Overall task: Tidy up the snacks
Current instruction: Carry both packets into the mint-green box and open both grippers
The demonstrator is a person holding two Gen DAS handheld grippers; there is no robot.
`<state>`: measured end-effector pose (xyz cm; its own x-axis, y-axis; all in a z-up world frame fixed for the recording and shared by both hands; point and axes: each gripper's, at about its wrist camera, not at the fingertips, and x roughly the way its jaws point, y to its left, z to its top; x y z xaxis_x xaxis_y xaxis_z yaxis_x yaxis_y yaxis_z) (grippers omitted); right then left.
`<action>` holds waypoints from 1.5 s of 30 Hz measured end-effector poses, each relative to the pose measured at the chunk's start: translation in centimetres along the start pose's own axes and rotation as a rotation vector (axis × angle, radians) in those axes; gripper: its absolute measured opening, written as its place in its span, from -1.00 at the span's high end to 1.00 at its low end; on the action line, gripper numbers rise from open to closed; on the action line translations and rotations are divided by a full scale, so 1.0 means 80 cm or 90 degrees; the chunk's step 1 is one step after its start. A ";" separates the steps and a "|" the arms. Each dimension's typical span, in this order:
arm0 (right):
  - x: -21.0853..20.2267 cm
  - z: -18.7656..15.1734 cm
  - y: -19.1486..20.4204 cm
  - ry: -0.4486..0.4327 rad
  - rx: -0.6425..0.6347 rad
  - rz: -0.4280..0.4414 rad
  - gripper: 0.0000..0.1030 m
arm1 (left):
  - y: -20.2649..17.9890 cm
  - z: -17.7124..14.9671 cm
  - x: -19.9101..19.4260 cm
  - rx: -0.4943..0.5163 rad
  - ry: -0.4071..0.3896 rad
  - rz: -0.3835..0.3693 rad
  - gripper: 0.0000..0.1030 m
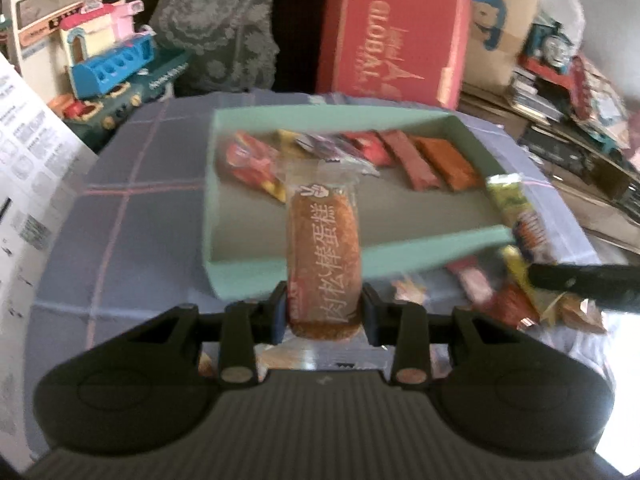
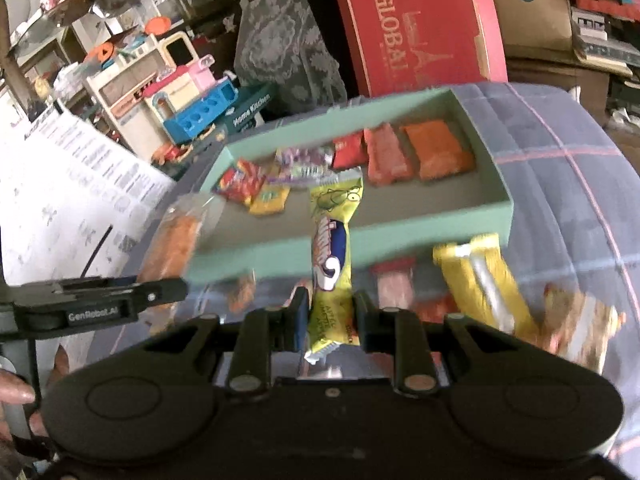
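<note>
Two snacks are clamped: the left hand-held gripper pinches a cake bar, the right hand-held gripper a yellow-green candy packet. Carry both clear over the green tray's near wall, then release into bare floor.

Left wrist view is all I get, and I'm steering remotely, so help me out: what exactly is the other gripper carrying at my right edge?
Observer: The right gripper is shut on a yellow-green snack bar, gripped near its lower end.
Operator: Anything loose on that side that I can't see properly?
Observer: Yes, a yellow wrapper with a silver stripe lies on the cloth just in front of the green box.
Operator: Is the person in sight anywhere?
Observer: Only fingers, at the right wrist view's lower left edge.
</note>
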<state>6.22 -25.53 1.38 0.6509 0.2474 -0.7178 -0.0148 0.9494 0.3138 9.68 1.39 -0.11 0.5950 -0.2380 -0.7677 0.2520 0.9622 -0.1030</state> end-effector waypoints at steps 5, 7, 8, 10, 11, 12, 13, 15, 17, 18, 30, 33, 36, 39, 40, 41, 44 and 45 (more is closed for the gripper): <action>0.038 0.055 -0.002 -0.001 0.004 -0.007 0.54 | 0.036 0.050 0.040 -0.026 0.016 0.037 0.31; 0.062 0.075 -0.003 0.008 0.003 -0.013 0.54 | 0.046 0.066 0.059 -0.035 0.023 0.050 0.31; 0.072 0.079 -0.003 0.014 0.002 -0.015 0.54 | 0.050 0.073 0.068 -0.036 0.026 0.056 0.31; 0.093 0.086 -0.003 0.024 -0.004 -0.025 0.54 | 0.054 0.082 0.084 -0.035 0.033 0.061 0.31; 0.103 0.088 -0.002 0.030 -0.006 -0.029 0.54 | 0.055 0.085 0.091 -0.034 0.037 0.063 0.31; 0.117 0.090 -0.003 0.039 -0.008 -0.032 0.54 | 0.055 0.088 0.099 -0.031 0.041 0.065 0.31; 0.125 0.091 -0.003 0.045 -0.010 -0.035 0.54 | 0.056 0.088 0.106 -0.030 0.046 0.066 0.31; 0.142 0.089 -0.002 0.058 -0.015 -0.043 0.54 | 0.056 0.089 0.118 -0.029 0.056 0.067 0.31; 0.165 0.092 -0.001 0.071 -0.015 -0.048 0.54 | 0.056 0.088 0.128 -0.026 0.064 0.066 0.31; 0.174 0.092 -0.002 0.076 -0.016 -0.050 0.54 | 0.056 0.087 0.132 -0.024 0.068 0.066 0.31; 0.174 0.097 0.003 0.043 -0.009 -0.043 -0.76 | 0.039 0.082 0.114 -0.010 0.007 0.072 -0.99; 0.161 0.094 0.003 0.034 -0.005 -0.042 -0.99 | 0.038 0.077 0.109 -0.025 0.011 0.068 -0.99; 0.144 0.092 0.001 0.026 0.004 -0.039 -1.00 | 0.038 0.072 0.100 -0.042 0.013 0.066 -0.99; 0.126 0.088 0.001 0.019 0.013 -0.034 -1.00 | 0.038 0.066 0.087 -0.053 0.012 0.060 -0.99; 0.120 0.087 0.001 0.018 0.014 -0.032 -1.00 | 0.037 0.064 0.082 -0.056 0.011 0.059 -0.99; 0.113 0.085 0.002 0.017 0.016 -0.030 -1.00 | 0.036 0.061 0.076 -0.058 0.010 0.057 -0.99; 0.094 0.079 0.004 0.014 0.022 -0.026 -1.00 | 0.031 0.056 0.061 -0.060 0.007 0.052 -1.00; 0.086 0.076 0.006 0.010 0.023 -0.025 -1.00 | 0.030 0.054 0.056 -0.060 0.006 0.051 -1.00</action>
<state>15.32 -24.56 0.36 0.6380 0.2138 -0.7397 0.0380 0.9508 0.3075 16.23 2.04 -1.05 0.6029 -0.1588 -0.7818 0.1303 0.9864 -0.0998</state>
